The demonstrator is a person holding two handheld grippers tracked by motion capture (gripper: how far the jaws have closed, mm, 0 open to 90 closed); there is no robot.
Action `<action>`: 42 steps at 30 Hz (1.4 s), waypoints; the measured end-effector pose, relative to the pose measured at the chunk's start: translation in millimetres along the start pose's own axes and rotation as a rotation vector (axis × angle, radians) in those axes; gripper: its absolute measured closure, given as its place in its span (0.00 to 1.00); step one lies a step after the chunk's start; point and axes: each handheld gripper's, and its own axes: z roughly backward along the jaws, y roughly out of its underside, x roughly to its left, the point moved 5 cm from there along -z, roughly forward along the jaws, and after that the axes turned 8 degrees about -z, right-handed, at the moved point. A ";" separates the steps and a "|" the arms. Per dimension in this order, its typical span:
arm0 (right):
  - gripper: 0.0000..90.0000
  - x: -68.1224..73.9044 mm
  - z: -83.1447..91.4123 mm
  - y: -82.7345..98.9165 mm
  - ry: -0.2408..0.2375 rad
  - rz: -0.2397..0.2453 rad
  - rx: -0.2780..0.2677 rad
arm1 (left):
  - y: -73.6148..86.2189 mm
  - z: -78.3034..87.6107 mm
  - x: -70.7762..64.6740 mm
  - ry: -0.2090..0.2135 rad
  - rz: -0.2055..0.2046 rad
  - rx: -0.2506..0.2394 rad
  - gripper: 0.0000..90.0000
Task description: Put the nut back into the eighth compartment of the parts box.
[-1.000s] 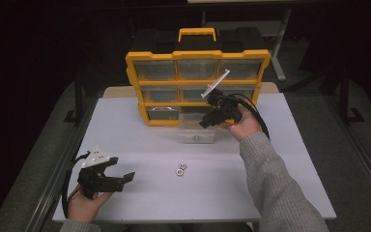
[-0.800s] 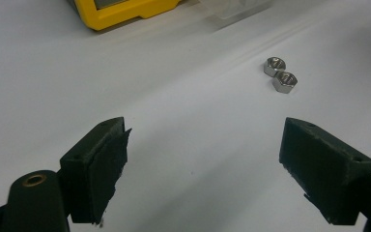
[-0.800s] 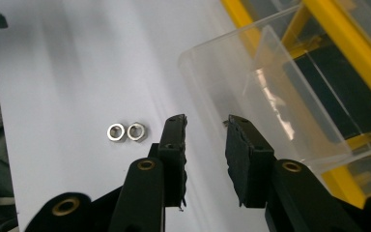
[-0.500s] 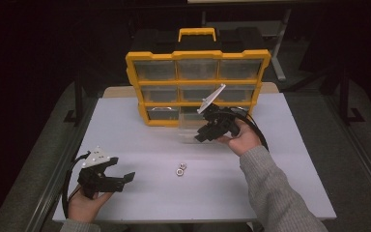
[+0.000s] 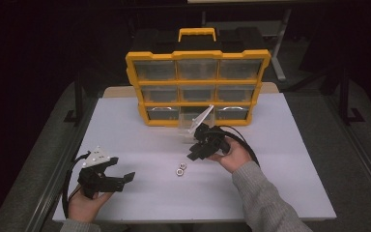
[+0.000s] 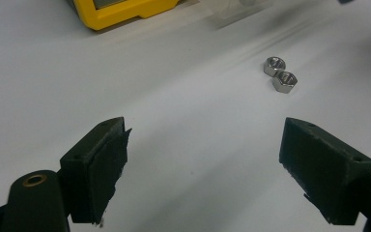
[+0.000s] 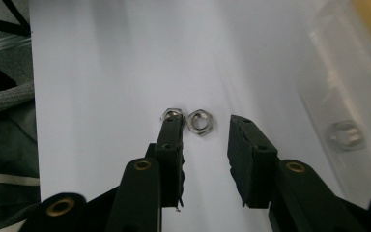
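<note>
white rectangular bench (image 5: 280,174) in a dark room, grey floor either side, dark metal frame legs behind. yellow plastic organiser case with clear drawers (image 5: 198,87) stands upright at the far middle of the bench, handle on top. clear plastic drawer (image 5: 189,129) lies pulled out on the bench just in front of the case; in the right gripper view it looks to hold a nut, blurred. two small silver hex nuts (image 5: 180,169) lie touching, side by side, mid-bench near the front. right gripper (image 5: 196,151) just right of the nuts, fingers (image 7: 251,159) spread, empty, one nut between their tips. left gripper (image 5: 123,180) near-left, well apart from nuts, fingers spread wide, empty.
</note>
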 end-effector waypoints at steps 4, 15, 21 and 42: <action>0.72 5.6 -11.9 5.5 -0.016 0.010 0.013 | -0.1 0.2 0.6 0.000 -0.010 -0.001 0.19; 0.69 17.6 -41.4 17.0 -0.022 0.022 0.052 | -0.3 0.4 0.3 0.000 -0.014 0.005 0.19; 0.69 21.9 -53.4 20.7 -0.008 0.000 0.093 | -0.2 0.5 -0.2 0.000 -0.003 0.001 0.19; 0.69 30.6 -73.3 14.1 0.036 0.041 0.137 | -0.5 1.4 0.9 -0.005 -0.003 -0.007 0.18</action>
